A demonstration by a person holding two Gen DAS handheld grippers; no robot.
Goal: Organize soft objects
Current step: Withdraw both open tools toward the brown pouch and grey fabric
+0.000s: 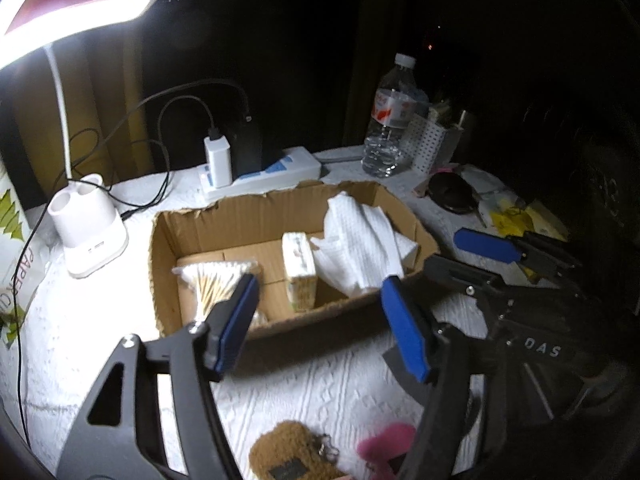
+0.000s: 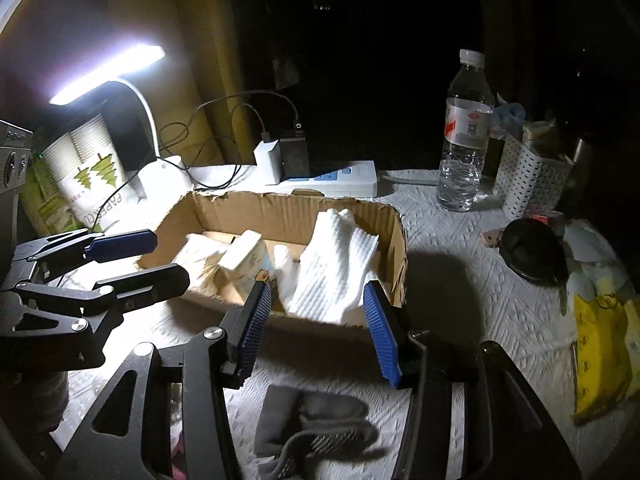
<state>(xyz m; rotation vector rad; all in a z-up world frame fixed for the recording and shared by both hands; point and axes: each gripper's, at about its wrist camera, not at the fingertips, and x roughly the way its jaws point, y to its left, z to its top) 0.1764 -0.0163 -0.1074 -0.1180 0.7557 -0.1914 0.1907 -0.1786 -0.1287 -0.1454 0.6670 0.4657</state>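
The desk lamp (image 1: 86, 236) stands far left of the left gripper (image 1: 320, 320), lit. Left gripper: jaws apart, nothing between the pads, held just short of the near wall of the cardboard box (image 1: 224, 216). Beyond its left pad lies the bag of cotton swabs (image 1: 212, 284) in the box; between the jaws, farther in, stands a small carton (image 1: 300, 268); beyond the right pad rests the white cloth (image 1: 356, 240) — crumpled against the box's right end. Below the jaws, on the tabletop, lie a brown fuzzy pouch (image 1: 288, 456) and a pink fuzzy item (image 1: 384, 444).

Right gripper (image 2: 322, 328): jaws apart and empty, the white cloth directly ahead of them. A grey sock (image 2: 316, 428) lies below the jaws — outside the box. The water bottle (image 2: 464, 136) stands well beyond the right pad.
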